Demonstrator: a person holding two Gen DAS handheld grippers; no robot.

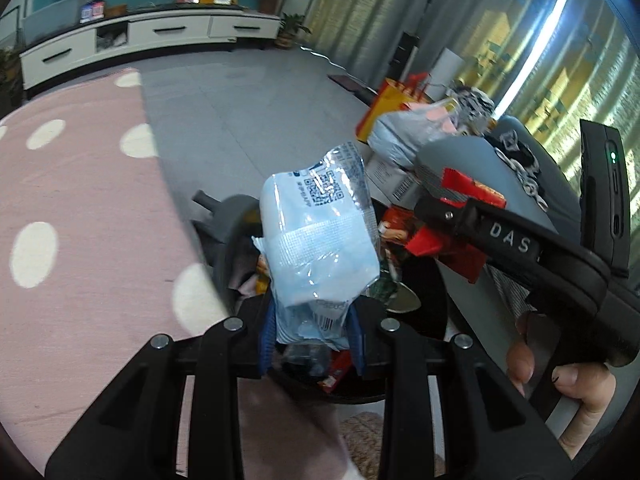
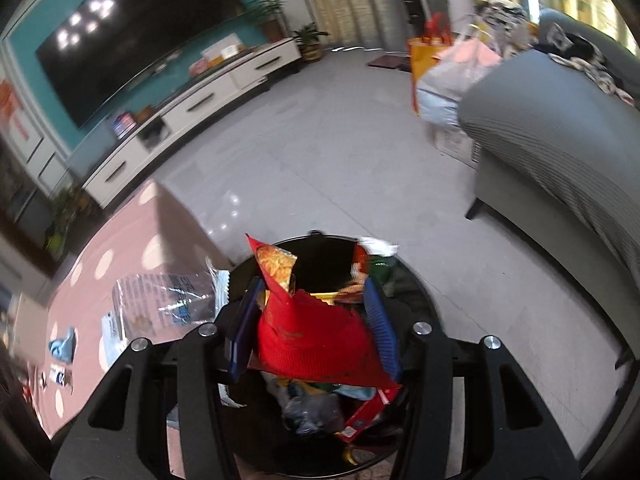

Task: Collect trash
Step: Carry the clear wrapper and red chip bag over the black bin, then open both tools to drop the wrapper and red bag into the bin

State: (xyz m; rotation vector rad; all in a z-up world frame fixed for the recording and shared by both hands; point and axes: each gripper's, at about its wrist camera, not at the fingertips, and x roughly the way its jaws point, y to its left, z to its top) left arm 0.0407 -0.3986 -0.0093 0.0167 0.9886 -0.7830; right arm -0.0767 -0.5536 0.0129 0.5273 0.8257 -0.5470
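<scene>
Reading "DAS", right tool (image 1: 448,200) grips red wrapper (image 1: 472,188); blue packet (image 1: 320,240) shows QR code.

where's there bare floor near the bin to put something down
Bare grey tiled floor lies between the black round trash bin, grey sofa and white TV cabinet. The pink dotted rug is littered; the bin is crammed.

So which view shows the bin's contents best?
The right wrist view: it looks down into the black bin, with wrappers piled inside below the red packet in the right tongs. The left wrist view shows only slivers of the bin around the blue packet.
</scene>
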